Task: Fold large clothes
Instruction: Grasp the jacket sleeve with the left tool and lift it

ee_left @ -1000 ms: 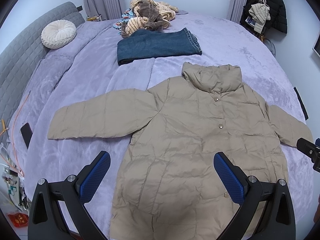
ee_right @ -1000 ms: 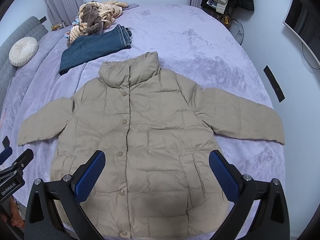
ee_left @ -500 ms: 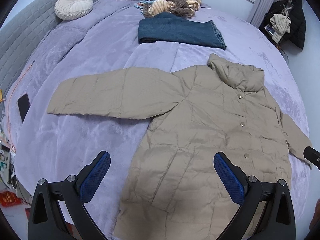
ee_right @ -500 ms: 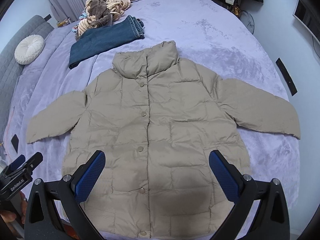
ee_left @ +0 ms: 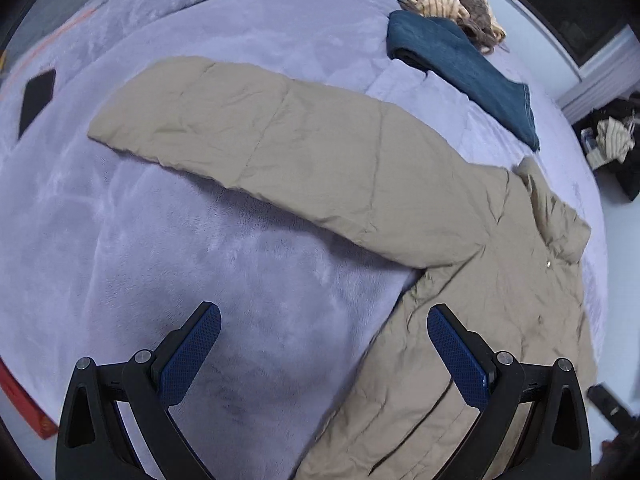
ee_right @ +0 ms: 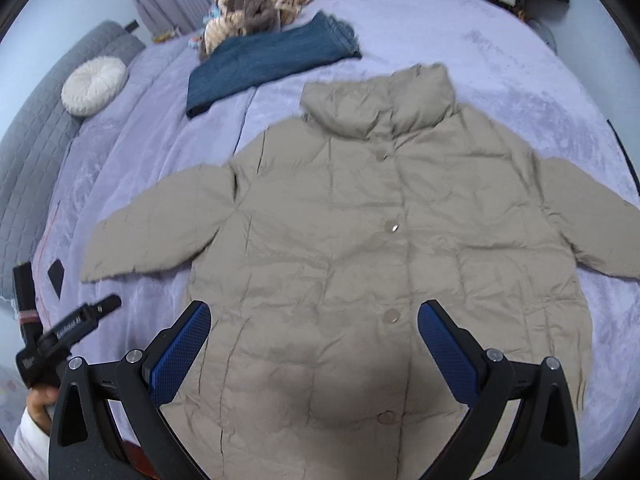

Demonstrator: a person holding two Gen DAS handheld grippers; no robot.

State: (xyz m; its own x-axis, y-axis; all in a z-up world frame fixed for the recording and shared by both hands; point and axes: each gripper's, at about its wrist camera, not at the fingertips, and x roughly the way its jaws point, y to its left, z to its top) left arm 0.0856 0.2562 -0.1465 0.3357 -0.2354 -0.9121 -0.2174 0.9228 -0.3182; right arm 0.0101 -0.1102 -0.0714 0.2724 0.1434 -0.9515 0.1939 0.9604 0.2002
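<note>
Flat on bed, beige jacket [ee_right: 360,240] beneath both wide-spread, empty jaws, untouched, left sleeve [ee_left: 248,132] ahead

A large bed [ee_right: 500,64] covered by a plush lavender blanket. A beige puffer jacket [ee_right: 360,248] lies flat on it, front up, sleeves spread. Beyond the collar lie folded blue jeans [ee_right: 264,64] and a heap of clothes [ee_right: 256,8]. A round white cushion [ee_right: 94,86] and a dark phone [ee_left: 37,100] rest near the left edge.

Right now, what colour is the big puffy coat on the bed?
The coat is beige; the right wrist view shows it best.
</note>
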